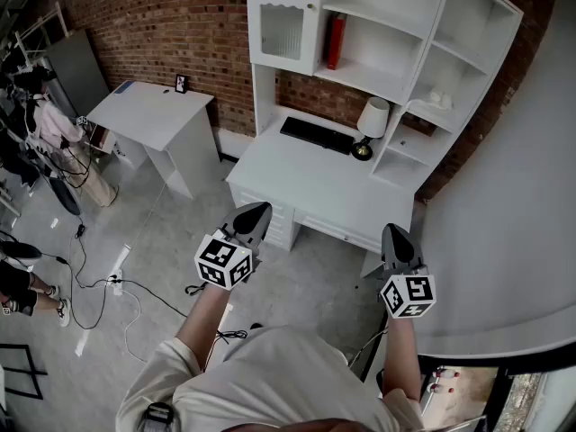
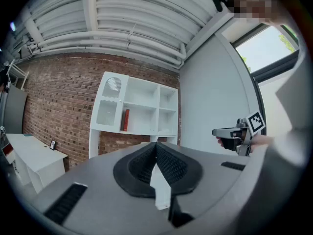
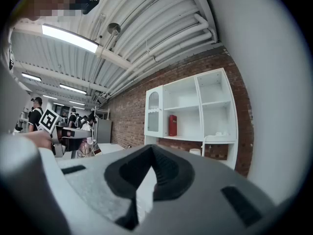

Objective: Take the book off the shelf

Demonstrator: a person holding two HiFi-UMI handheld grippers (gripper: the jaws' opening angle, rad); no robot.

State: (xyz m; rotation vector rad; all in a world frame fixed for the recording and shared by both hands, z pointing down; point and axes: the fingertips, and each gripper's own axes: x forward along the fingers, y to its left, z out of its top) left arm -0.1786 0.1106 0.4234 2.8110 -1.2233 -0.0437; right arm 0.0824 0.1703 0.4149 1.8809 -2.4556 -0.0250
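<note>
Nothing done yet. The white shelf (image 1: 382, 48) stands well ahead, the red book (image 1: 335, 41) upright in its middle compartment, untouched. Left gripper (image 1: 256, 212) and right gripper (image 1: 394, 234) hover short of it, jaws closed on nothing. Reach, grip and pull remain.

I am in a workshop or test hall with a home-office corner set up in it. Ahead of my fingers (image 1: 255, 216) a white desk (image 1: 315, 174) with a shelf (image 1: 387, 25) on top stands against a brick wall (image 1: 180, 25). It bears a keyboard (image 1: 317, 135), a lamp (image 1: 371, 124) and a red book (image 1: 335, 41). Above my fingers, bare pipes (image 2: 122, 37) and strip lights (image 3: 68, 37) run under a ribbed ceiling. Left of my fingers, cables (image 1: 94, 283) trail over a grey floor (image 1: 162, 232), and people (image 3: 35, 112) stand among gear.
</note>
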